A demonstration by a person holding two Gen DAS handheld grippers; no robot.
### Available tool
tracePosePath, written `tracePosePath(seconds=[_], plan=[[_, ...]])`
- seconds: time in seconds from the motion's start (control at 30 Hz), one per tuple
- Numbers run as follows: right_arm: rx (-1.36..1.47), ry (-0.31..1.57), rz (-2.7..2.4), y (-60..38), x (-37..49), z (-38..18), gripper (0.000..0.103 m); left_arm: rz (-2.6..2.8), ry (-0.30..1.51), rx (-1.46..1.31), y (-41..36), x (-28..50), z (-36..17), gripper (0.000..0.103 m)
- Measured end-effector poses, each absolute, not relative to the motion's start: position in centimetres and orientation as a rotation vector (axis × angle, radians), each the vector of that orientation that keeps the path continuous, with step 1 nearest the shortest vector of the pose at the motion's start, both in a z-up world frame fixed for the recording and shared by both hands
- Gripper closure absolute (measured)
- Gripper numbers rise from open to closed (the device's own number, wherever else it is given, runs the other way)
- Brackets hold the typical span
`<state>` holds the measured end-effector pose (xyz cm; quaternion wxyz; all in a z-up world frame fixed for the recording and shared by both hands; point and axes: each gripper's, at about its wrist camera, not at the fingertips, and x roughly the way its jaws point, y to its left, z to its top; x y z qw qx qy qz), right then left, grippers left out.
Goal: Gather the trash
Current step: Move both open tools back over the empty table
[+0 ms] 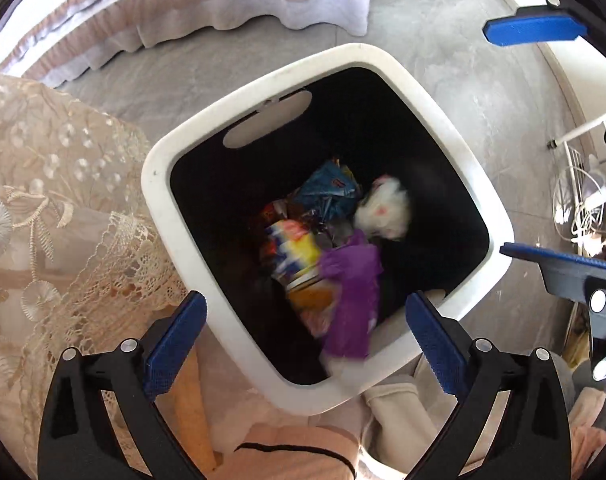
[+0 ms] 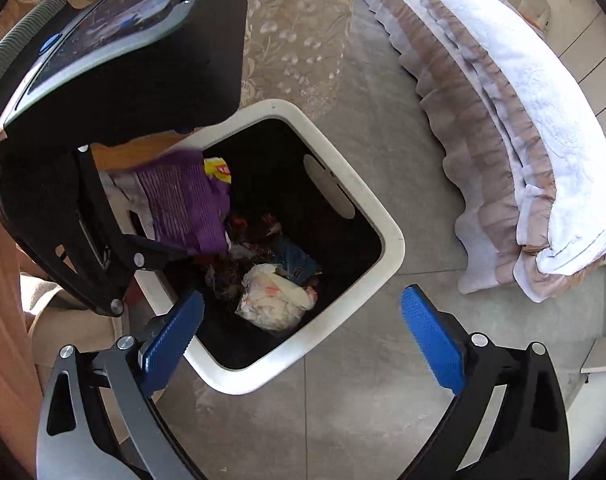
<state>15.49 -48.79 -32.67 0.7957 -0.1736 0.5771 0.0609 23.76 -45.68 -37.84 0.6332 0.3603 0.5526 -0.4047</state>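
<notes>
Wrappers (image 1: 351, 300) are seen blurred above the bin (image 1: 159, 184), apparently released; both hand-held grippers (image 1: 303, 340) (image 2: 303, 344) are held wide open, empty.

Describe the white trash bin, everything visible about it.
The trash bin is a squarish container with rounded corners, a thick white rim and a dark interior, apparently plastic. An oval handle cutout shows pale in one wall. It stands upright on the grey tiled floor, beside a lace cloth. Inside lie crumpled wrappers: a blue one, a white wad, a yellow packet, and a blurred purple wrapper. Both sets of fingers stand open above it, not touching.
</notes>
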Motion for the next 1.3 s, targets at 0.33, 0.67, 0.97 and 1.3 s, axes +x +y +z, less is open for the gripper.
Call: tracePosePath(seconds=[0.33, 0.67, 0.97, 1.3], plan=[[-0.362, 1.177, 0.081, -49.0, 14.9, -31.0, 0.005, -0.907, 1.18, 0.819, -45.0, 22.1, -34.9, 0.005], [-0.391, 1.01, -0.116, -47.1, 13.5, -24.9, 0.005, -0.75, 0.995, 0.677, -42.2, 21.7, -27.2, 0.005], [-0.255, 0.821, -0.223, -45.5, 12.3, -16.2, 0.005, -0.549, 0.761, 0.535, -36.9, 19.5, -18.1, 0.005], [-0.136, 0.564, -0.213, -39.5, 11.0, -9.4, 0.005, -0.207, 0.598, 0.267, -26.6, 17.8, -10.9, 0.005]])
